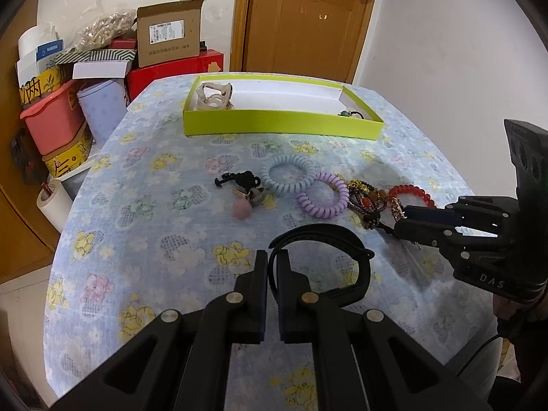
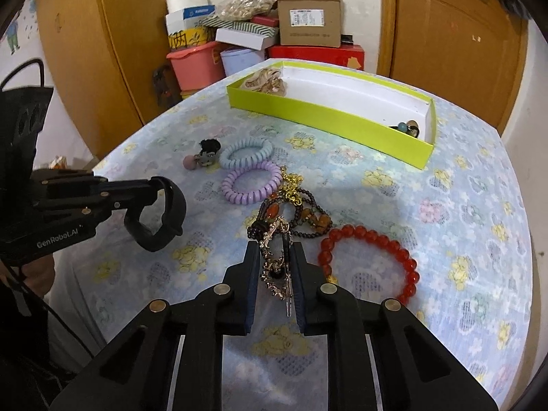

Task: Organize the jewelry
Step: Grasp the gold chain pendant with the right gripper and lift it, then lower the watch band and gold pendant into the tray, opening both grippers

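Observation:
My left gripper (image 1: 272,260) is shut on a black wristband (image 1: 328,260), held just above the table; it also shows in the right wrist view (image 2: 157,215). My right gripper (image 2: 275,250) is shut on a gold rhinestone hair clip (image 2: 277,267) beside a pile of bead bracelets (image 2: 301,212). A red bead bracelet (image 2: 370,260), a purple coil hair tie (image 2: 250,181), a blue coil hair tie (image 2: 246,152) and a pink pompom tie (image 2: 198,159) lie on the floral tablecloth. A lime-green box (image 1: 281,123) at the far side holds a claw clip (image 1: 212,96) and small items.
Stacked cartons, a pink bin (image 1: 51,116) and a red box (image 1: 171,68) stand beyond the table's far left edge. A wooden door (image 1: 301,17) is behind the table. The round table edge (image 1: 61,239) curves close on the left.

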The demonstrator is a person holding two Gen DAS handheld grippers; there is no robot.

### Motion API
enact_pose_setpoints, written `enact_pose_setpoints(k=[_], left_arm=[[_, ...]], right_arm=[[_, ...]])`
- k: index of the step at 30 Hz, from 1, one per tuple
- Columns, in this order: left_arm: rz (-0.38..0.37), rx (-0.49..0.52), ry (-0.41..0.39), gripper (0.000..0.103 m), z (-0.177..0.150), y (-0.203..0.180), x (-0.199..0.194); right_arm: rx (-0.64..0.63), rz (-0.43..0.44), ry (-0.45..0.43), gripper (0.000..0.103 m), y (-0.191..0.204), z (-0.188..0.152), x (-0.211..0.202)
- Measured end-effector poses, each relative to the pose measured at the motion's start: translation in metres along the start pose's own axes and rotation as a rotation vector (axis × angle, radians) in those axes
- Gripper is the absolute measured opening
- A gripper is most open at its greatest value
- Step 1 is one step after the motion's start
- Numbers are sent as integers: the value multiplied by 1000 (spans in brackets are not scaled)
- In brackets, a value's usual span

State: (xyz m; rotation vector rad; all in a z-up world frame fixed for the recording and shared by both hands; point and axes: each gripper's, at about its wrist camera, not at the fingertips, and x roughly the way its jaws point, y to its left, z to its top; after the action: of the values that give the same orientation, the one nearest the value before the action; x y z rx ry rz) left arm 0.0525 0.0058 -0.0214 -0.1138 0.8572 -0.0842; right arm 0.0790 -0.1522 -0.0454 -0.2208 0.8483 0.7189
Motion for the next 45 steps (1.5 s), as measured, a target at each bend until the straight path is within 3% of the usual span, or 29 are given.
enact_pose_setpoints(k=[10, 23, 39, 45], left_arm=[[-10, -3, -30, 5, 12, -2, -11], [-5, 42, -73, 5, 60, -9, -1], [54, 59, -93, 5, 149, 7, 47], [83, 61, -74, 5, 181, 15, 77]], right_arm=[[74, 17, -74, 18, -10, 5, -28], [121, -22, -132, 18, -37, 35, -41], [114, -85, -164, 18, -86, 107, -10], [120, -111, -135, 18, -111, 134, 19]])
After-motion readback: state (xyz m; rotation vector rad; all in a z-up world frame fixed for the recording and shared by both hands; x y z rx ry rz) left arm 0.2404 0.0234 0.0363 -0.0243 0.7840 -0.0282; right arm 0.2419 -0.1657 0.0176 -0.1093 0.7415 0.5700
